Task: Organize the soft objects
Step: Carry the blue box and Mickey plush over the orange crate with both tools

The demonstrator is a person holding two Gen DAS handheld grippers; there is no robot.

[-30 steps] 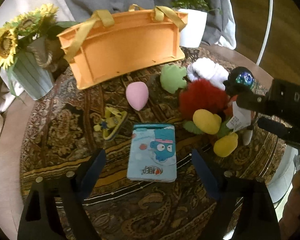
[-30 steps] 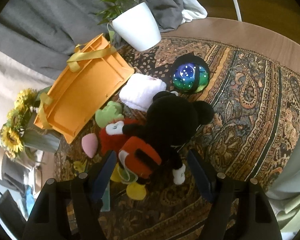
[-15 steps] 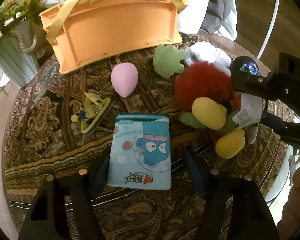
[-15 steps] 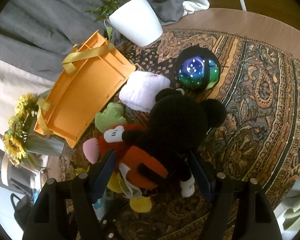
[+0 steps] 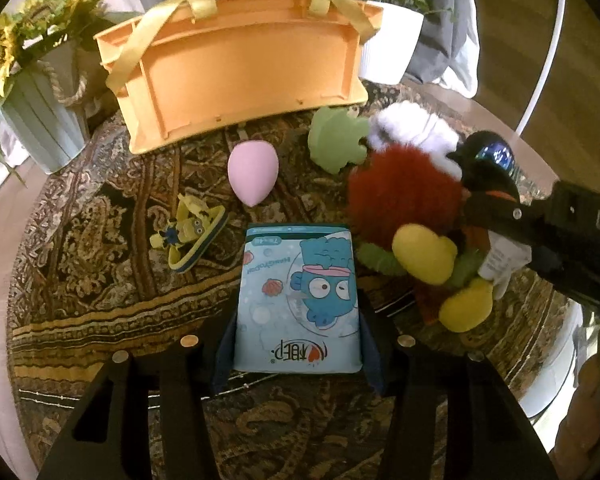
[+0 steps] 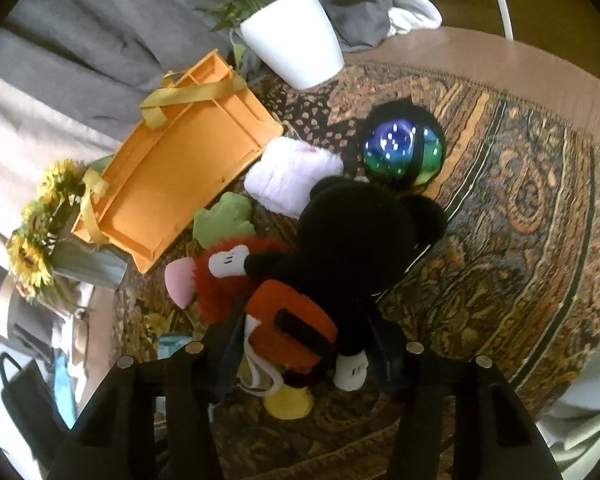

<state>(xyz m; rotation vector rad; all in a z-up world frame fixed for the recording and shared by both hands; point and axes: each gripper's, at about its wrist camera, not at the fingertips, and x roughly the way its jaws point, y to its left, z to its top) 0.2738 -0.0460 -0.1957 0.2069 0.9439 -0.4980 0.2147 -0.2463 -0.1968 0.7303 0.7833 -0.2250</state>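
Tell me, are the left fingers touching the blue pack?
Touching. The left wrist view shows both fingers pressed flat against the sides of the blue pack, with no gap; they have just been closing on it.

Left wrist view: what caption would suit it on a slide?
Left gripper closing on a blue tissue pack, with soft toys and an orange bag beyond.

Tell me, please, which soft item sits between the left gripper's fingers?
The blue tissue pack; the pink sponge and green sponge lie farther off, near the orange basket.
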